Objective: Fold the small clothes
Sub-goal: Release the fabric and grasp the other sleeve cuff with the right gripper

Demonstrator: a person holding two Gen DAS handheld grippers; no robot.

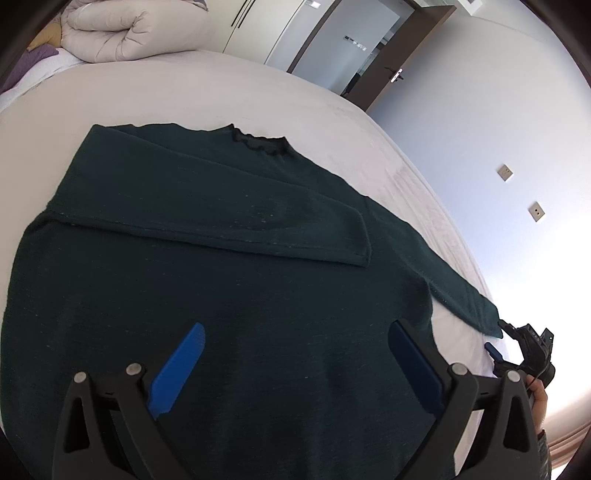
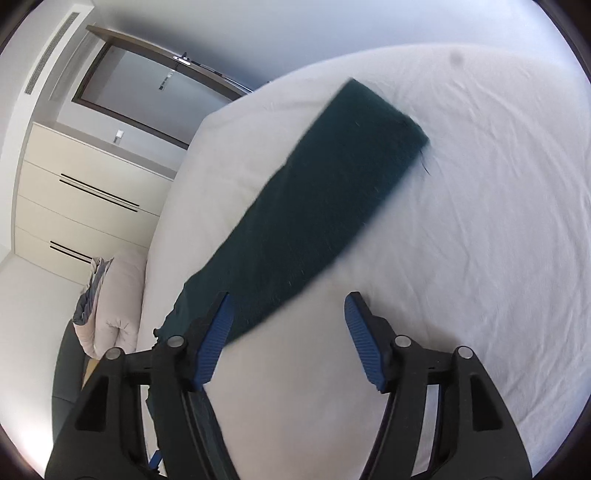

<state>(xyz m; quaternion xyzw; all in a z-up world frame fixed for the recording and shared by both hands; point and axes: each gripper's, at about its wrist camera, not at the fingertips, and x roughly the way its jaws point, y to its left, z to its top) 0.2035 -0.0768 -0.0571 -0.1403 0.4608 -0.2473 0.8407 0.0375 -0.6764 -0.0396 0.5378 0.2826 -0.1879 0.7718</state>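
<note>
A dark green sleeve (image 2: 332, 199) lies on the white bed (image 2: 461, 258), right gripper (image 2: 288, 325) fingers apart.

Bare white bed sheet (image 2: 461, 229) is seen to the right of the outstretched sleeve (image 2: 332, 192) in the right wrist view; no object stands on it there. The sleeve itself crosses the sheet diagonally and lies partly in front of the right gripper (image 2: 288, 321), whose jaws stand apart with only its left finger overlapping the cloth.

In the left wrist view the dark green sweater (image 1: 221, 295) covers the sheet ahead of the left gripper (image 1: 295, 354), jaws wide, nothing between them. A folded duvet (image 1: 107, 33) occupies the far corner. The right gripper (image 1: 517, 350) sits at the sleeve's end.
</note>
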